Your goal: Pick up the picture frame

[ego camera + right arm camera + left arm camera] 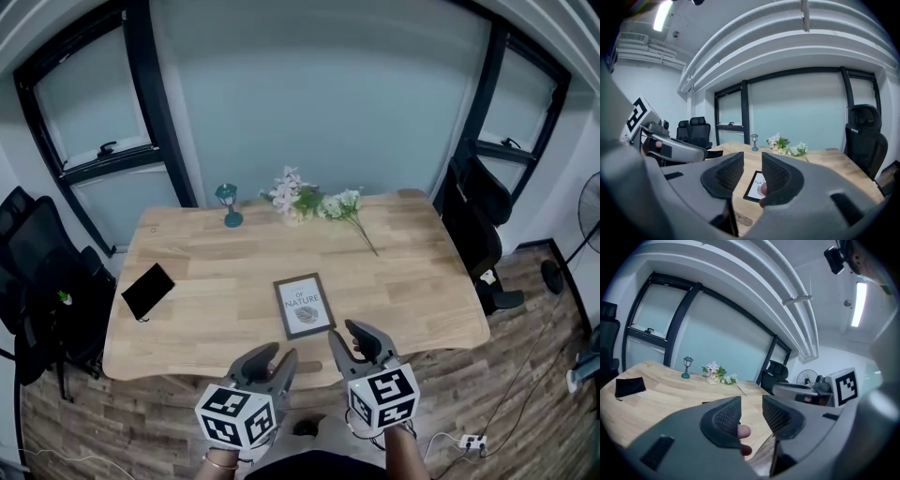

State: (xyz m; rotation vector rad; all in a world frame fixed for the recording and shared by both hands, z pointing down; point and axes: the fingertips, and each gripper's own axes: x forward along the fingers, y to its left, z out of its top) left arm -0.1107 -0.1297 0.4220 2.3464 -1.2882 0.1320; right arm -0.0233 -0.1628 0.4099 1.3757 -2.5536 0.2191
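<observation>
We hold both grippers side by side at the near edge of the counter [202, 281], pointing away from us toward the far wall and tipped slightly down. Each marker cube faces up toward the head camera. The left gripper [273, 360] sits near and left of the picture frame [305, 306]. Its jaws are released, with a narrow gap and nothing between them in its own view [751, 402]. The right gripper [354, 339] is just near and right of the frame's near right corner, not touching it. Its jaws are released too [752, 162], and its view shows the frame [754, 185] through the gap, lying on the wood beyond the pads. A fingertip of the holding hand shows behind the jaws in each gripper view.

The frame lies flat near the middle of the counter's near half, long sides running near to far, turned slightly off square.

On the counter we count:
- one picture frame
- one small teal lantern figure [227, 205], standing at the far edge, left of centre
- one cluster of artificial flowers [314, 202] at the far edge, a long stem trailing right and nearer
- one flat black item [148, 290] near the left edge

We also count two grippers. Black chairs stand on both sides of the counter; the right gripper view shows two on the left [693, 129] and one on the right [865, 133].
</observation>
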